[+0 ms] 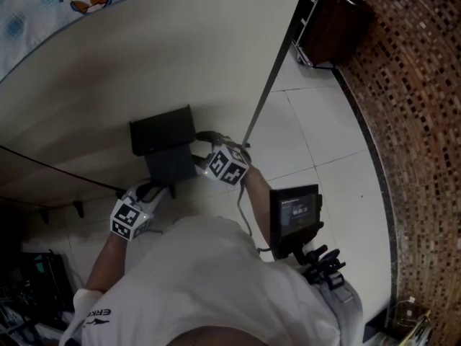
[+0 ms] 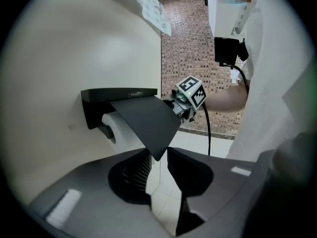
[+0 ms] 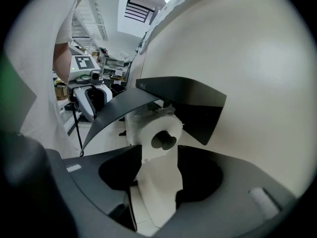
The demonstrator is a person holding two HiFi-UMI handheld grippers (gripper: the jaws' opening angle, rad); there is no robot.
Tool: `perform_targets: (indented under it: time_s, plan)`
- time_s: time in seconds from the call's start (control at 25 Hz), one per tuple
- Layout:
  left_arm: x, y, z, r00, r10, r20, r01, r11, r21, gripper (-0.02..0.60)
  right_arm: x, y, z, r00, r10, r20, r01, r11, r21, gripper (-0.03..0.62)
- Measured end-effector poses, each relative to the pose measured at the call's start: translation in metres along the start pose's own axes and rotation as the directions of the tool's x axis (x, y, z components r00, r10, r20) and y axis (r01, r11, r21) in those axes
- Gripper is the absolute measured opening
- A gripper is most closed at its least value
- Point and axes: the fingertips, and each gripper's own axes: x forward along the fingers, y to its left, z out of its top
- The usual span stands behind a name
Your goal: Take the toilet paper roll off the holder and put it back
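Black plastic makes the holder (image 1: 160,137), a little box stuck on the cream wall (image 1: 144,63). Its lid (image 2: 143,125) is tipped up and sticks out like a small roof. Inside the box, under that lid, sits the white toilet paper roll (image 3: 157,128). The roll is on a dark rod (image 3: 164,141), and the rod's end pokes out of the hole in the middle.

The left tongs (image 2: 158,152) are low in front of the holder. Their two jaws are spread apart, and the white floor (image 2: 163,202) shows through the gap. The bottom corner of the lid dips just between the tips. I cannot tell if it touches them.

The right tongs (image 3: 159,153) come at the holder from its side and look at the round end of the roll. Their jaws stand part way apart. The bottom of the roll shows right at the tips, and white fills the whole gap. I cannot tell if they squeeze the roll or only stand beside it.

A person in a white shirt (image 1: 216,280) holds both tongs close to the wall.
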Motion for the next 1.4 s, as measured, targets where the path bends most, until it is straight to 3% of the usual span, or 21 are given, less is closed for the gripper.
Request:
perform_targets:
  time_s: [0.44,0.72,0.96,1.4]
  plan:
    - [0.011,0.012,-0.020,0.998,0.059,-0.026,-0.059,0.998,-0.020,0.097,-0.043,-0.008,-0.005,0.992,-0.123,0.034,0.121,0.991,0.051,0.245]
    - [0.028,0.031,-0.024,0.993,0.118,-0.027,-0.120,0.991,-0.054,0.092,-0.071,-0.006,0.015,0.975,-0.186,0.123,0.171,0.978,0.119,0.244]
    - [0.039,0.043,-0.028,0.982,0.182,-0.043,-0.185,0.980,-0.081,0.087,-0.101,0.008,0.028,0.960,-0.207,0.188,0.181,0.972,0.147,0.241]
    - [0.050,0.055,-0.026,0.968,0.247,-0.042,-0.250,0.963,-0.099,0.091,-0.122,0.019,0.018,0.956,-0.210,0.205,0.176,0.969,0.173,0.239]
